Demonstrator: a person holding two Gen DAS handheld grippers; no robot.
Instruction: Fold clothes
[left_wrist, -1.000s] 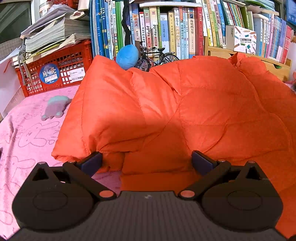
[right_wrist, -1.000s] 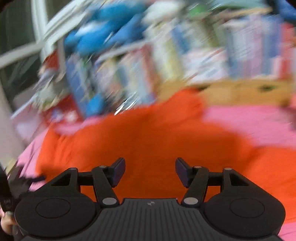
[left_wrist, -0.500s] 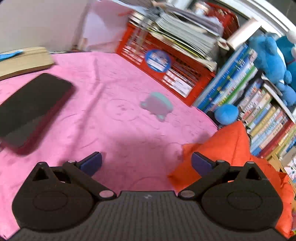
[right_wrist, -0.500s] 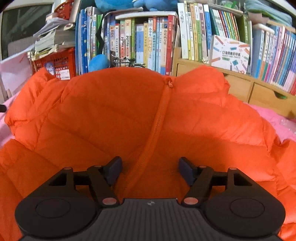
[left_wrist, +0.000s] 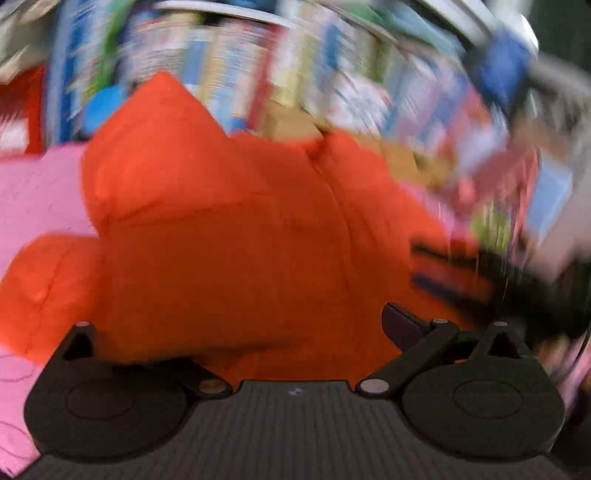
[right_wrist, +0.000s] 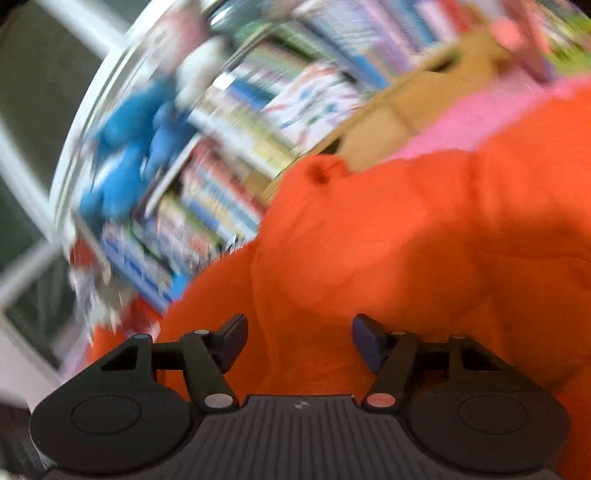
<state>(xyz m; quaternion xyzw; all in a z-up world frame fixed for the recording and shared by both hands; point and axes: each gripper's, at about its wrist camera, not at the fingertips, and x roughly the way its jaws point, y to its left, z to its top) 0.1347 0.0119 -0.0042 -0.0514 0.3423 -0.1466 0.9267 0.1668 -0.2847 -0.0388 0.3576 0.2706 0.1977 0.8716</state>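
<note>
An orange puffy jacket (left_wrist: 229, 236) lies bunched on the pink cloth (left_wrist: 40, 195), a zip seam running down its middle. My left gripper (left_wrist: 291, 325) is open right up against it. A fold of jacket covers its left finger, and its right finger (left_wrist: 402, 325) shows. In the right wrist view the jacket (right_wrist: 424, 251) fills the lower right, with a zip pull at its top edge. My right gripper (right_wrist: 299, 339) is open, its fingertips close against the fabric. Both views are motion-blurred. The dark blur at the jacket's right edge in the left wrist view (left_wrist: 461, 266) looks like the other gripper.
A bookshelf (left_wrist: 295, 66) packed with books runs behind the jacket, with wooden drawers (right_wrist: 399, 122) below it. A blue plush toy (right_wrist: 129, 147) sits on the shelf and a red crate (left_wrist: 22, 107) stands at the left. Pink cloth (right_wrist: 480, 118) shows beyond the jacket.
The left wrist view swung from the pink cloth and a phone back onto the jacket, which now laps over its left finger. The right wrist view has tilted and blurred. Both grippers stay open.
</note>
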